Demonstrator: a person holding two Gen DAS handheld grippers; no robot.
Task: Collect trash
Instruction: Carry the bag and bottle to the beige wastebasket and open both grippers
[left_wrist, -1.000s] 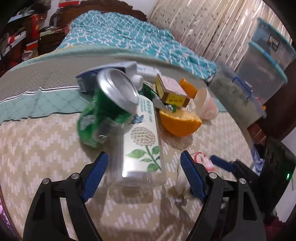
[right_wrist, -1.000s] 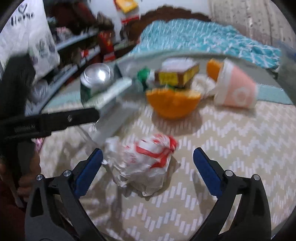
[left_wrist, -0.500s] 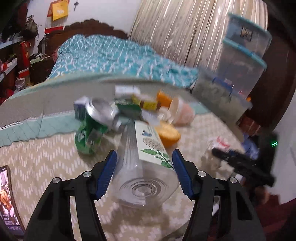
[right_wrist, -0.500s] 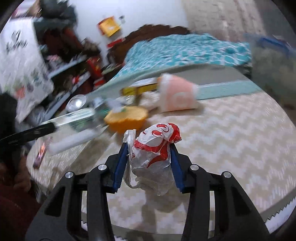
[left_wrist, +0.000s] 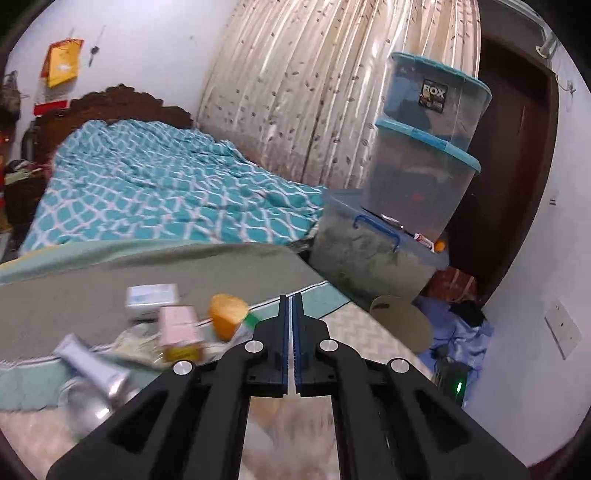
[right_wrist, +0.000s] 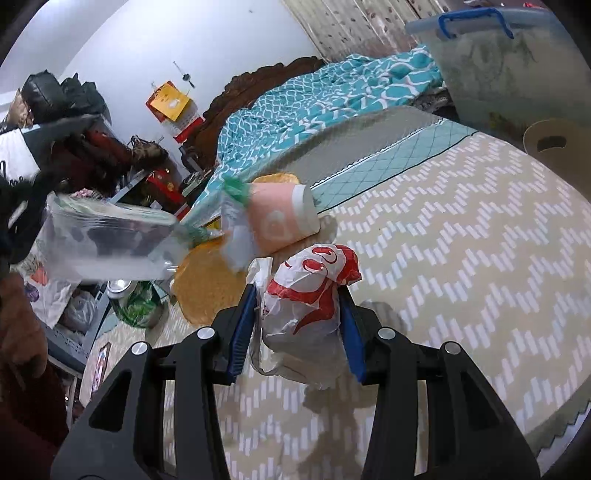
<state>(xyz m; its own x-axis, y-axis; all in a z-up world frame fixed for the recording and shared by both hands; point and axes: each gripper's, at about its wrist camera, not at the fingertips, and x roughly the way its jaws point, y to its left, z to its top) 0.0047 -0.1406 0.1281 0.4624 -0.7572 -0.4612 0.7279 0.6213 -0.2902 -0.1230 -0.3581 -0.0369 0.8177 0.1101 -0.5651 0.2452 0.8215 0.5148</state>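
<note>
Red-and-white crumpled wrapper (right_wrist: 314, 273) sits clamped, clear of the tabletop (right_wrist: 461, 258), in the right hand-held gripper (right_wrist: 298, 295), whose jaws have just been closing on it, while the left hand-held gripper (left_wrist: 290, 306), shut on nothing, points over the other litter (left_wrist: 181, 332) piled toward the tabletop's far edge.

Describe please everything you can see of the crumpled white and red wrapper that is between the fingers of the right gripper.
The wrapper is a crumpled ball of thin, glossy plastic or paper, white with red curved print. It sits between the blue pads of the right gripper, which press on both its sides, so it is held. Its top bulges above the fingertips, and a loose white flap sticks out at the upper left. It appears lifted clear of the zigzag-patterned cloth, with a shadow below it.
</note>
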